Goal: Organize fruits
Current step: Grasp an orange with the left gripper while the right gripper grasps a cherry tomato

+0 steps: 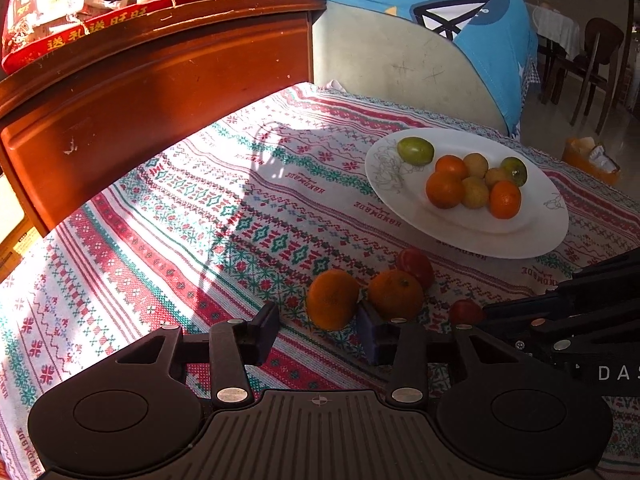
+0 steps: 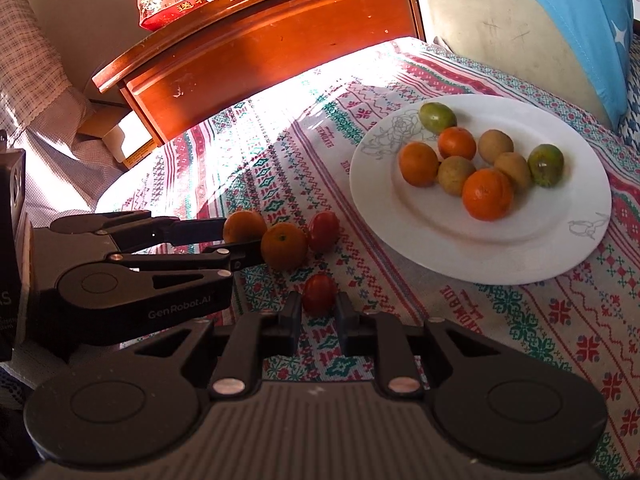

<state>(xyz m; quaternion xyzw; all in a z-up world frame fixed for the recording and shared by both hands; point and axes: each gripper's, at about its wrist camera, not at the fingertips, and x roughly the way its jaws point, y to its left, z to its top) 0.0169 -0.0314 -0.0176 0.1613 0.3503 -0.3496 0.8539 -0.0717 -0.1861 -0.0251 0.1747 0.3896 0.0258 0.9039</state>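
Left wrist view: the left gripper [image 1: 318,330] fills the lower frame, its black fingers [image 1: 266,330] spread apart around a round orange tangerine [image 1: 333,298] that sits on the patterned red, green and white woven tablecloth [image 1: 160,240] covering the desk; whether the pads touch the fruit cannot be told. A second orange tangerine [image 1: 395,294] lies just right of it, beside the right-hand finger, with a small red fruit [image 1: 416,266] behind it. Another small red fruit [image 1: 464,312] shows at lower right, against the dark body of the right gripper [image 1: 568,312]. At centre right, a large white plate [image 1: 520,236] carries tangerines, yellowish round fruits and two green ones. A reddish-brown wooden cabinet [image 1: 160,80] stands at upper left.

Right wrist view: the right gripper [image 2: 318,320] occupies the bottom, fingers [image 2: 291,320] released and parted on either side of the near small red fruit [image 2: 319,293], close to it but not clearly gripping. At centre left the left gripper [image 2: 240,242] reaches in, one finger on each side of the first tangerine [image 2: 245,227]; the second tangerine [image 2: 284,246] and the other red fruit [image 2: 323,231] sit just right. The plate [image 2: 500,256] of fruit lies at upper right.
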